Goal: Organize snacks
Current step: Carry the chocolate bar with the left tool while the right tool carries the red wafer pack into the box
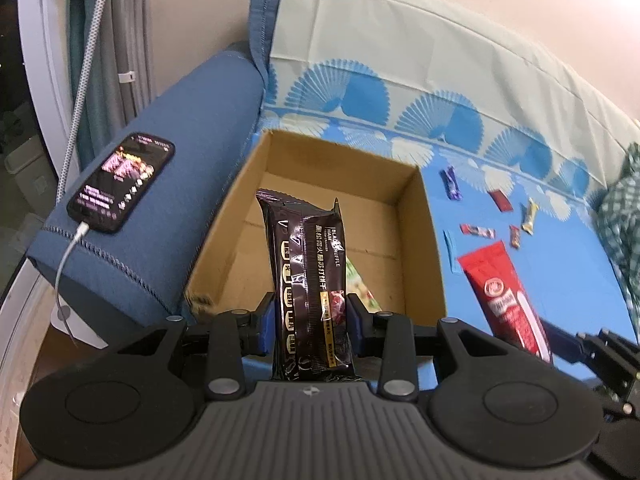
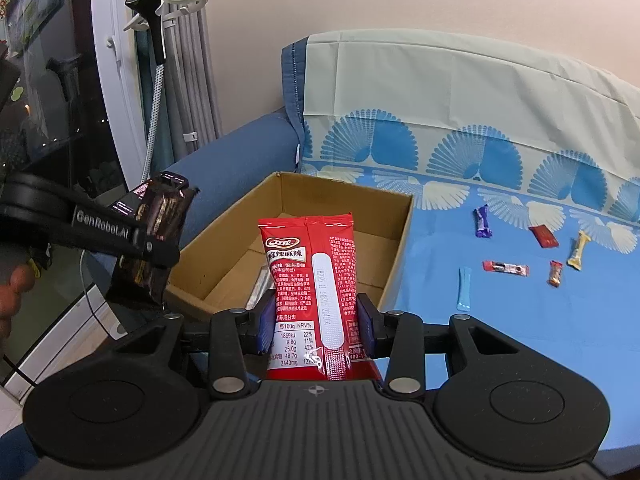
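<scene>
Left wrist view: left gripper (image 1: 311, 320) clamps black packet (image 1: 306, 280), right gripper (image 2: 316, 326) clamps red packet (image 2: 318, 292); carry both well over box (image 1: 416, 216) rim before letting go

The left gripper (image 1: 311, 316) clamps a dark cracker pack (image 1: 310, 280) (upright) before the cardboard box (image 1: 420, 240).
</scene>
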Demonstrator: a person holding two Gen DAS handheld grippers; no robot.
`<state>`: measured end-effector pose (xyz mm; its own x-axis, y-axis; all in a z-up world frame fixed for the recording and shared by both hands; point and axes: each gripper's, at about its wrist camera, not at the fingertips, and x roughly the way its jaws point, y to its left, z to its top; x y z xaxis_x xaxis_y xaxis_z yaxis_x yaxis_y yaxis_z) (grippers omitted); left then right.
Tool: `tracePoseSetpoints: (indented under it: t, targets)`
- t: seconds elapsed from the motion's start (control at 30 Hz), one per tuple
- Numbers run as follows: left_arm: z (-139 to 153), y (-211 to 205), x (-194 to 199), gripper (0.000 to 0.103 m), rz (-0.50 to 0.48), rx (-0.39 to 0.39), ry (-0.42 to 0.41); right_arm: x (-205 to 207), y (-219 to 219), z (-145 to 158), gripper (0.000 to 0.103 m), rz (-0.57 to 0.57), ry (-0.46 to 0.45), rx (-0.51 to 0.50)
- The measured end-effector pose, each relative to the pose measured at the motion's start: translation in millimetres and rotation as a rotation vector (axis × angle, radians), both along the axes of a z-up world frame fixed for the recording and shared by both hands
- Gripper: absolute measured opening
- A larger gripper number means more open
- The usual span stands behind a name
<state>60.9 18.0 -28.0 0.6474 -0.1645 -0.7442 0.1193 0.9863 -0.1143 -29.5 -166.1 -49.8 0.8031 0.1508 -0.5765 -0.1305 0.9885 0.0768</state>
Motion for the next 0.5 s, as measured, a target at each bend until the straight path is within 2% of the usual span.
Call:
tracePoseSetpoints:
  t: [0.27,0.5]
  targets:
    - [0.1,-0.4,47.7,0.039,0.0,-0.012,0.005,43.7,2.7,-3.9,0.043,0.005,0.015,0.007]
    - [-26.0,-6.2,98.2,0.039,0.006,0.014,0.097,89.8,7.3,-16.5,0.043,0.012,0.038,0.013]
